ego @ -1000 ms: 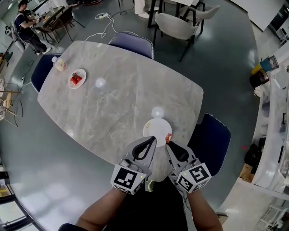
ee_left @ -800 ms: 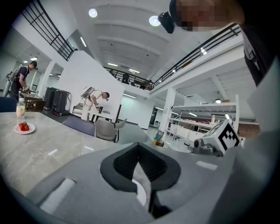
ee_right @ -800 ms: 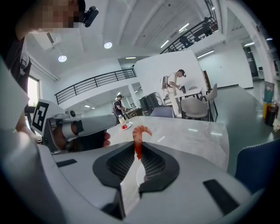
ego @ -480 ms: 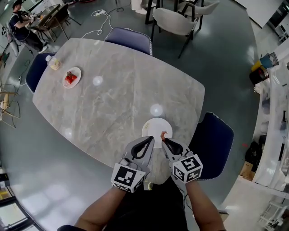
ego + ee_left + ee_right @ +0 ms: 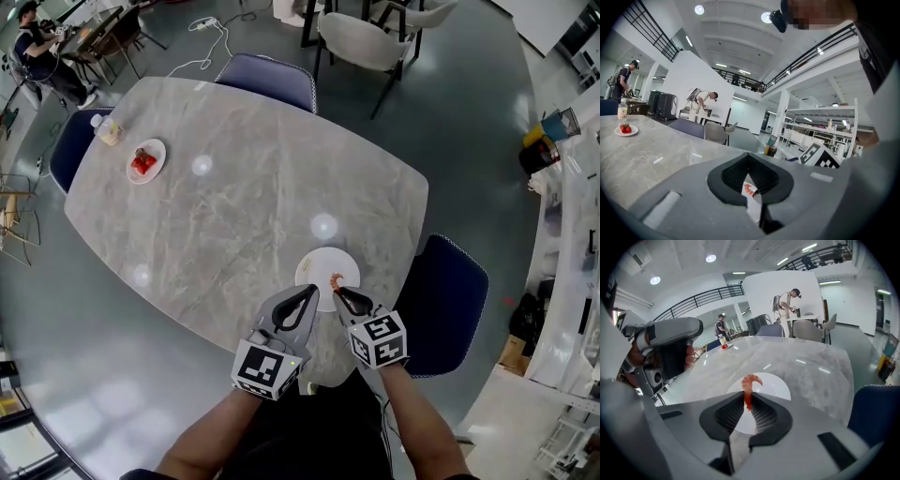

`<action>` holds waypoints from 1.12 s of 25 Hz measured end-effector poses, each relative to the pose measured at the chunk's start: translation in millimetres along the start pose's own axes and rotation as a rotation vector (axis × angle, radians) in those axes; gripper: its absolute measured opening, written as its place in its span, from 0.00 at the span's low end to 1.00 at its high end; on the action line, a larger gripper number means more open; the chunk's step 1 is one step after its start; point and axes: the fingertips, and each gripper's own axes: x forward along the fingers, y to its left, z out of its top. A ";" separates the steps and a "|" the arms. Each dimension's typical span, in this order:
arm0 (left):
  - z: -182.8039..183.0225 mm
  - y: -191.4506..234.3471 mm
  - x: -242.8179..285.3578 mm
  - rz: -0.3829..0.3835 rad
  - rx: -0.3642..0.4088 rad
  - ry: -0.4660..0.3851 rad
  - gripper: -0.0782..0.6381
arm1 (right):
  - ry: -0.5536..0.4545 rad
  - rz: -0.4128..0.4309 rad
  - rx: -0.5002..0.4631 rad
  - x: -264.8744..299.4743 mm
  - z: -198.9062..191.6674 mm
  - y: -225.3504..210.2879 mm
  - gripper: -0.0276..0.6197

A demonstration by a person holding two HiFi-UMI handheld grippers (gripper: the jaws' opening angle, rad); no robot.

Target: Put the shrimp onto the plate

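Right gripper view: right gripper (image 5: 748, 400) pinches shrimp (image 5: 750, 382) over plate (image 5: 777, 386); release prob. left. Left gripper (image 5: 749, 160) beside plate, jaws together, empty.

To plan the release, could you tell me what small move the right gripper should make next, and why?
Probably lower the right gripper slightly and open its jaws. They are shut on the shrimp, which hangs over the white plate, so letting go there should leave it on the plate.

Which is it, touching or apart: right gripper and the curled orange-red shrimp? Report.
Touching. In the right gripper view, the right gripper has its jaws pinched on the curled orange-red shrimp.
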 end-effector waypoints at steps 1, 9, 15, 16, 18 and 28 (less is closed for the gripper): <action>-0.8 0.8 0.4 -0.001 -0.001 0.002 0.12 | 0.012 -0.005 -0.001 2.2 -1.5 -0.8 0.12; -2.3 3.9 4.5 -0.007 -0.004 0.010 0.12 | 0.101 -0.038 -0.029 12.9 -14.4 -8.3 0.12; -4.9 14.6 2.5 -0.003 -0.010 0.016 0.12 | 0.143 -0.053 -0.036 24.3 -20.7 -6.5 0.12; -5.6 14.5 3.0 -0.004 -0.011 0.017 0.12 | 0.146 -0.053 -0.040 25.1 -21.5 -6.4 0.12; -6.5 13.3 3.8 -0.009 -0.012 0.019 0.12 | 0.149 -0.053 -0.053 25.8 -22.6 -6.1 0.12; -4.7 11.3 3.6 -0.021 -0.005 0.025 0.12 | 0.123 -0.062 -0.067 19.5 -12.4 -4.4 0.17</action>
